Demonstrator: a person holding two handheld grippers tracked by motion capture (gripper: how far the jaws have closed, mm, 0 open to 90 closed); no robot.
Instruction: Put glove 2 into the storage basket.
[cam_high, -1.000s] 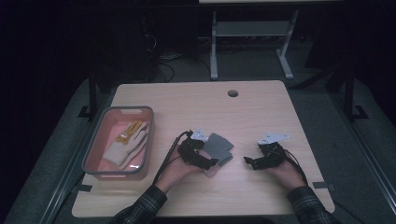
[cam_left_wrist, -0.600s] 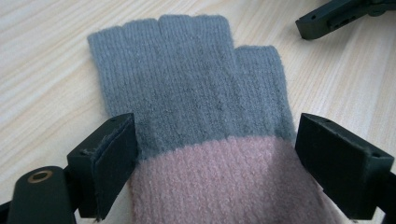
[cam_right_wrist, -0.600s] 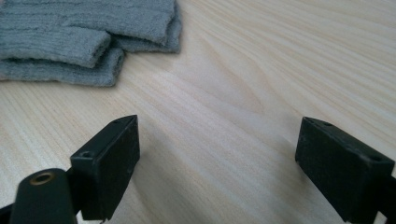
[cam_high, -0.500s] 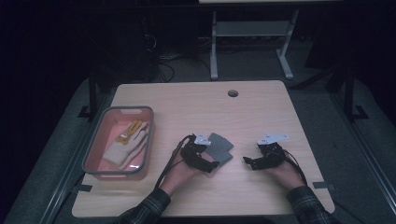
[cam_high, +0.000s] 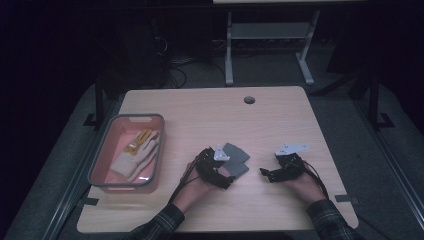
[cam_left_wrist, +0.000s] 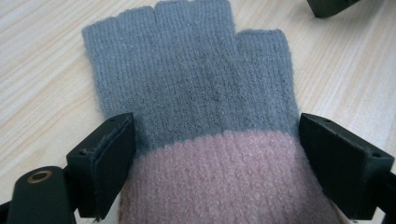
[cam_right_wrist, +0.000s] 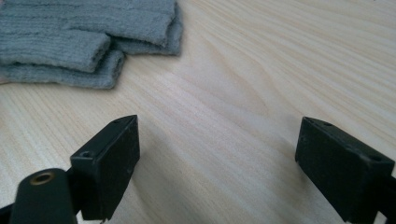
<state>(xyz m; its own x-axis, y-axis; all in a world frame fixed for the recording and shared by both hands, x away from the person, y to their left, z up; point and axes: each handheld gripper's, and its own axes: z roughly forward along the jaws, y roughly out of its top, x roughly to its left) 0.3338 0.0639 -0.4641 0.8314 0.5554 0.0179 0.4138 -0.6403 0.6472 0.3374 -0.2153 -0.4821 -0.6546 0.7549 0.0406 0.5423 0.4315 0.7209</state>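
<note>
A grey glove (cam_left_wrist: 191, 74) with a pink cuff lies flat on the wooden table (cam_high: 200, 115), near the middle of the front half. The left gripper (cam_left_wrist: 217, 158) has its jaws wide apart, one on each side of the glove near the cuff — they sit right by its edges, but they do not seem to be pressing on it. The right gripper (cam_right_wrist: 217, 163) rests on the table off to the right of the glove, apart from it, with its jaws wide open and only bare wood between them. A pink bin (cam_high: 100, 165) at the left of the table holds what looks like a pale glove (cam_high: 135, 155) — the high view is too dim to be sure.
</note>
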